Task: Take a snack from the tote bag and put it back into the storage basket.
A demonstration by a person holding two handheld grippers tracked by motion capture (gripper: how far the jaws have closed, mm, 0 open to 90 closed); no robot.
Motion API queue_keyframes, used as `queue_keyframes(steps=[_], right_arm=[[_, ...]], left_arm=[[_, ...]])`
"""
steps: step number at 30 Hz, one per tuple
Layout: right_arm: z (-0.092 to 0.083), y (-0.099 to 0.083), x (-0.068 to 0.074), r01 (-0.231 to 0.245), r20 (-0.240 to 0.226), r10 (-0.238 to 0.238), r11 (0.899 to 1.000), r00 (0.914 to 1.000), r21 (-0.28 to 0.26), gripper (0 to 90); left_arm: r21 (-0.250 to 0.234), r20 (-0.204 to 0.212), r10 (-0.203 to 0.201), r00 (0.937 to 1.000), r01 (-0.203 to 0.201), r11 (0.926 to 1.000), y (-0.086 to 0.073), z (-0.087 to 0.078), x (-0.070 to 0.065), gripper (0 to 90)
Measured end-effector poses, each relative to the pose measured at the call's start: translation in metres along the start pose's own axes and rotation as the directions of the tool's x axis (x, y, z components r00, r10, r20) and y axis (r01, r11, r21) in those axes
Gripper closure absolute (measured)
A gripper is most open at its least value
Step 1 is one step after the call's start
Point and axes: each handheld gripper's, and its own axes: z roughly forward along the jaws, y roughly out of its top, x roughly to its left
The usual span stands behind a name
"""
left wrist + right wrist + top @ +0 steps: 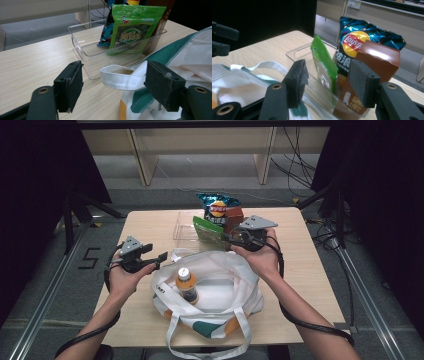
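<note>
Green snack packet stands upright, long axis vertical, in the clear bin on the desk (beside a brown box); right gripper hovers before it, jaws apart; left gripper gapes empty.

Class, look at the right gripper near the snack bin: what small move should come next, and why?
Probably ease the right gripper forward onto the green packet. Its jaws stand open with nothing between them, the packet stands upright in the clear bin just ahead, and the tote bag already holds a bottle.
</note>
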Motion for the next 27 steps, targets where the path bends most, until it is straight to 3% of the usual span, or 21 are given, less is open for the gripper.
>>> queue_keyframes(steps=[4,9,10,12,15,20,25,27], right_arm=[[-0.009,-0.008,0.000,-0.010,-0.012,0.010,1.000,0.9999,-0.011,47.4],[-0.023,-0.017,0.002,-0.057,0.002,0.057,0.998,0.9983,0.001,46.9],[-0.026,-0.018,0.000,-0.026,0.015,0.026,1.000,0.9996,-0.004,46.9],[-0.032,-0.022,0.001,-0.055,0.013,0.055,0.998,0.9984,-0.012,46.9],[-0.044,-0.028,-0.002,-0.048,0.030,0.049,0.999,0.9984,-0.014,46.7],[-0.062,-0.041,-0.006,-0.079,0.072,0.081,0.996,0.9942,-0.032,46.6],[-0.071,-0.049,-0.009,-0.109,0.089,0.113,0.993,0.9896,-0.054,46.5],[-0.073,-0.050,-0.012,-0.094,0.098,0.099,0.994,0.9903,-0.054,46.4]], left_arm=[[-0.001,-0.001,0.000,1.0000,0.000,1.0000,0.000,0.000,0.000,29.5],[-0.001,-0.001,0.000,1.0000,0.000,1.0000,0.000,0.000,-0.001,29.5],[-0.003,0.000,0.000,1.0000,0.000,1.0000,0.000,-0.001,-0.001,29.5],[-0.005,-0.002,-0.003,1.0000,0.003,1.0000,0.000,-0.001,-0.001,29.5],[-0.009,-0.002,-0.008,1.0000,0.008,0.9999,-0.001,-0.001,0.000,29.6],[-0.005,0.004,-0.005,1.0000,0.005,1.0000,-0.001,0.000,-0.001,29.6],[-0.007,0.006,-0.002,1.0000,0.002,1.0000,-0.001,0.000,-0.002,29.6],[-0.008,0.002,0.001,1.0000,-0.001,1.0000,0.000,0.000,-0.003,29.6]])
